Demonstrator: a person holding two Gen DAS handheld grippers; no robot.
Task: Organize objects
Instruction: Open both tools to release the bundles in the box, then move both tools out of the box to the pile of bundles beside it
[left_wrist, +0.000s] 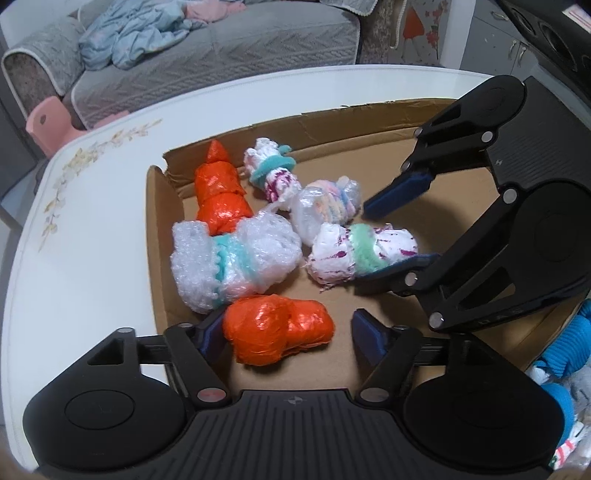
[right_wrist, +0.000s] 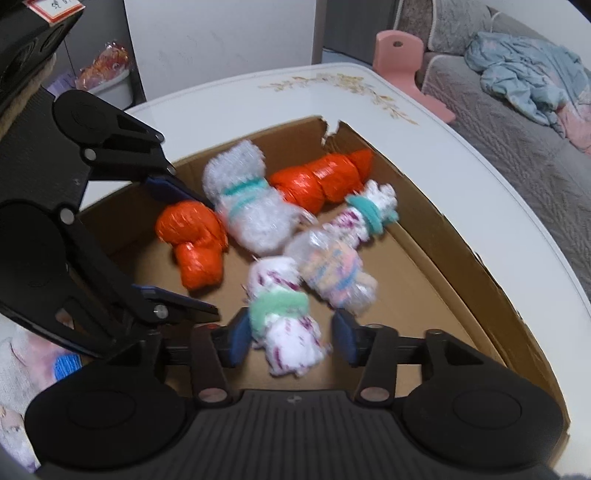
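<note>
On the bench (left_wrist: 92, 229) our cardboard box (left_wrist: 332, 122) holds six wrapped bundles. Both jaws stand spread: the left gripper (left_wrist: 288, 330) around the orange bundle (left_wrist: 277, 328), the right gripper (right_wrist: 290, 332) around the white-and-purple bundle (right_wrist: 284, 317) — we should close squarely mid-bundle, gently.

6 bundles (left_wrist: 236, 254) crowd the box's (left_wrist: 332, 125) left; right floor bare.

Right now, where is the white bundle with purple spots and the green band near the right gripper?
In the right wrist view, the white bundle lies on the cardboard box floor between the open right gripper's fingers, beside the pastel bundle.
</note>
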